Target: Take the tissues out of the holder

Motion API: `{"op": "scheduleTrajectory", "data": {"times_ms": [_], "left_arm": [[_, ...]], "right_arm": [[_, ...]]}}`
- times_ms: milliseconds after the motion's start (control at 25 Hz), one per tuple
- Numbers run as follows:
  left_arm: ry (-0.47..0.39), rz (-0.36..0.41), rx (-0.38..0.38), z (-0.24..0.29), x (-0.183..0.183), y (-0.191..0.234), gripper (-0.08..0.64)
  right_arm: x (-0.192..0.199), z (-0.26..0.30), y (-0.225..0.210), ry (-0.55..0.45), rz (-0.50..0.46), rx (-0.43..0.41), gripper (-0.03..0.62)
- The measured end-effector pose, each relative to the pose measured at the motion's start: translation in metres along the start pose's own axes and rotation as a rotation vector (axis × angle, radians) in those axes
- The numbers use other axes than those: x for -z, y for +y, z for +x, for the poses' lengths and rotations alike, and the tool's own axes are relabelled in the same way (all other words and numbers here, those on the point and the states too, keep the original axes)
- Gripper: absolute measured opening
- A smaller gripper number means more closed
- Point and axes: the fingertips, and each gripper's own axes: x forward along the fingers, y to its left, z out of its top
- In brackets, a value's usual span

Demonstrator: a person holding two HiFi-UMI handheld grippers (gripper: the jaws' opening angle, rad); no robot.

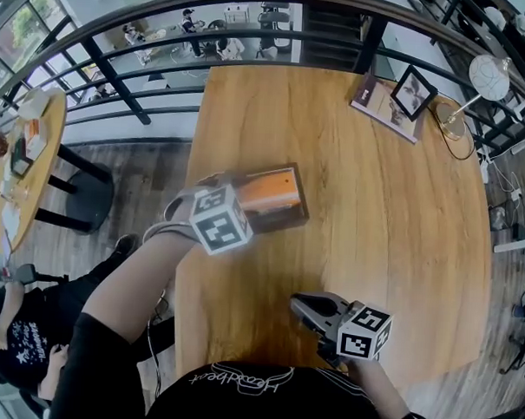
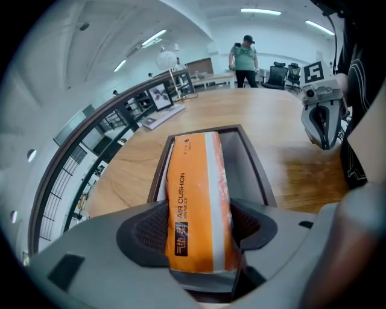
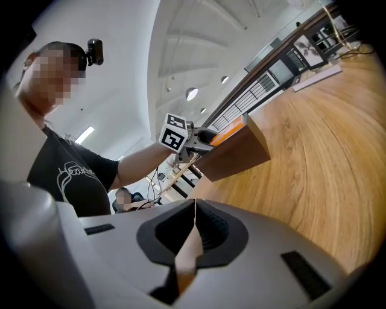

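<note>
An orange tissue pack (image 1: 268, 190) stands on edge in a dark brown holder (image 1: 294, 216) on the wooden table, near its left side. My left gripper (image 1: 213, 186) reaches in from the left. In the left gripper view its pads sit against both sides of the tissue pack's (image 2: 196, 181) near end, inside the holder (image 2: 250, 163), so my left gripper (image 2: 199, 226) is shut on it. My right gripper (image 1: 306, 306) hovers near the table's front edge, apart from the holder. Its jaws (image 3: 194, 232) are shut and hold nothing.
A framed picture (image 1: 413, 92), a booklet (image 1: 382, 105) and a desk lamp (image 1: 487, 78) stand at the table's far right corner. A black railing (image 1: 128, 94) runs behind the table, whose left edge lies close to the holder. A person (image 2: 244, 57) stands beyond the far end.
</note>
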Motion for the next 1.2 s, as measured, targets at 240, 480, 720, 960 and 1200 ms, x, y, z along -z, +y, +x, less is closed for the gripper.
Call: {"op": "scheduleTrajectory", "data": {"times_ms": [240,480,720,960,1200], "left_arm": [[0.002,0.028,-0.011,0.0,0.002,0.0,0.263],[0.01,0.026,-0.034,-0.005,0.002,-0.003,0.249],[0.015,0.076,-0.081,-0.017,-0.002,-0.005,0.245],[0.005,0.079,-0.113,-0.036,-0.012,-0.004,0.245],[-0.041,0.04,-0.131,-0.066,-0.028,0.0,0.245]], "right_arm": [[0.009,-0.001,0.002,0.012,0.006,0.005,0.018],[0.014,-0.003,0.009,0.012,0.002,0.005,0.018],[0.018,-0.011,0.016,0.019,-0.006,0.003,0.018],[0.013,-0.021,0.023,-0.009,-0.03,0.013,0.018],[0.001,-0.038,0.031,-0.074,-0.029,0.036,0.018]]}}
